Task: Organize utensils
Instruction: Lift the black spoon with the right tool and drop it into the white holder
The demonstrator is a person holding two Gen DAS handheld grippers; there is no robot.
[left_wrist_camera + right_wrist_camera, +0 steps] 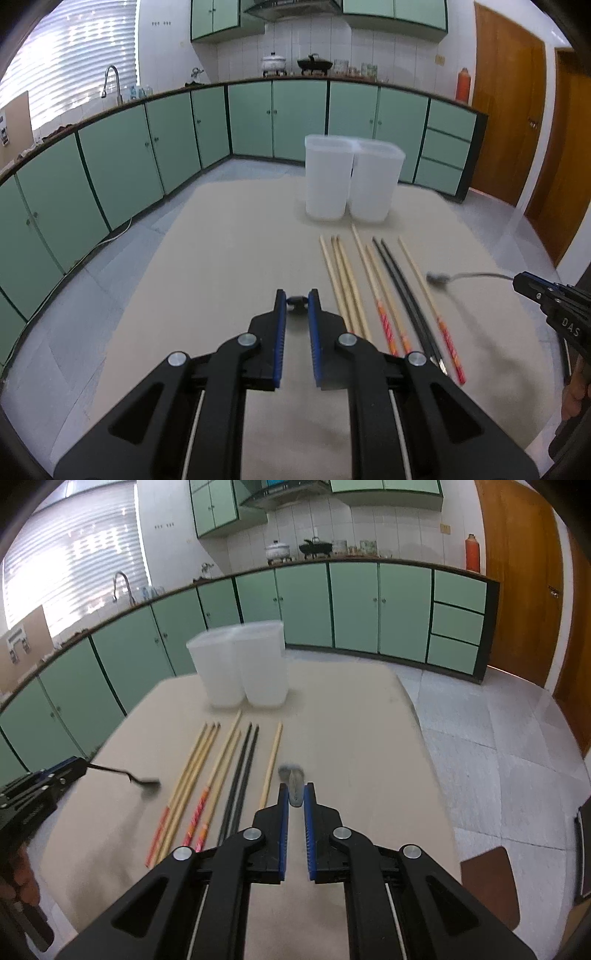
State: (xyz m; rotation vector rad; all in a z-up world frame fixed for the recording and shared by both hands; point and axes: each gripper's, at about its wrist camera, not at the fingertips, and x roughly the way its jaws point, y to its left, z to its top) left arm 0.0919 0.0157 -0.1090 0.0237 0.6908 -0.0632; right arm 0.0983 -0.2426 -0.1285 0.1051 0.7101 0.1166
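Note:
My left gripper (pixel 296 301) is shut on the end of a black utensil (pixel 297 301). The right wrist view shows that utensil's thin handle and blurred head (pixel 146 783) sticking out of the left gripper (pixel 84 766) above the table. My right gripper (pixel 294 794) is shut on a grey metal spoon (pixel 293 780). Seen from the left wrist, the spoon (pixel 439 277) juts left from the right gripper (pixel 517 281). Several chopsticks (pixel 373 288) (pixel 218 775), wooden, black and red-ended, lie in a row between the grippers.
Two tall translucent plastic containers (pixel 349 177) (pixel 242 664) stand side by side at the far end of the beige table (pixel 221 240). Green kitchen cabinets (pixel 147 147) run around the room. A brown chair seat (pixel 487 878) sits at the table's right edge.

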